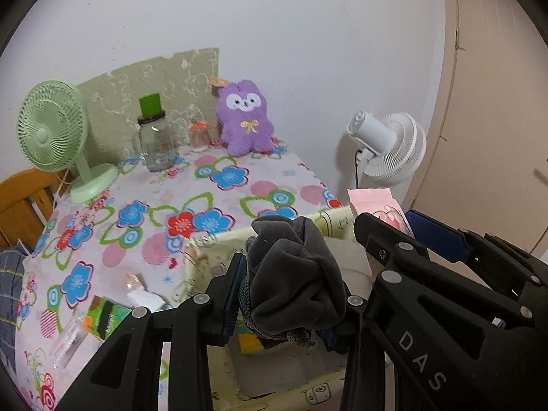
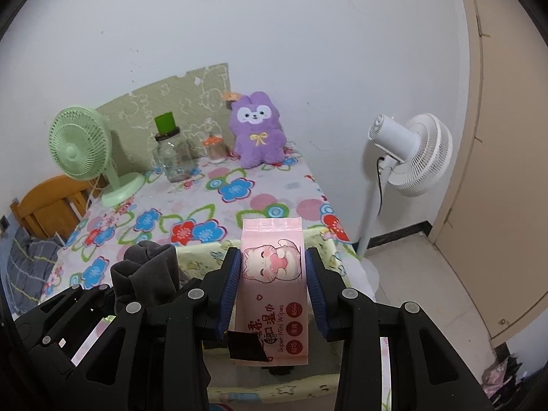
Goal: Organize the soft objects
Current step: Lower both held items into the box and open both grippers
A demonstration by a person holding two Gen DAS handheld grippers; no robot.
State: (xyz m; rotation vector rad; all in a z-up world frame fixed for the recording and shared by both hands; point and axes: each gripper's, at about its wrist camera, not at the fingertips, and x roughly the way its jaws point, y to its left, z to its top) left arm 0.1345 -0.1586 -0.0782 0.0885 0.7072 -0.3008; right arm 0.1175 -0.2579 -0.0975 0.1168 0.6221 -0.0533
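Grey cloth (image 1: 294, 274) clamped in left tongs (image 1: 291, 294) | wipes pack (image 2: 272, 294) between right tongs (image 2: 272, 274)

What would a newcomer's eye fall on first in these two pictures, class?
Probably the purple plush rabbit sitting against the wall at the far end of the flower-print tablecloth. Nearer, the right gripper clamps a pink cat-print wipes pack, and the left gripper holds a bunched dark grey cloth.

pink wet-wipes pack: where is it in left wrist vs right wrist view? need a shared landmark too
Left wrist: pink wet-wipes pack at right of centre, mostly hidden behind the right gripper, beside the grey cloth bundle.
Right wrist: pack dead centre, clamped between the blue pads.
Shared landmark: purple plush toy at the table's far edge against the wall.
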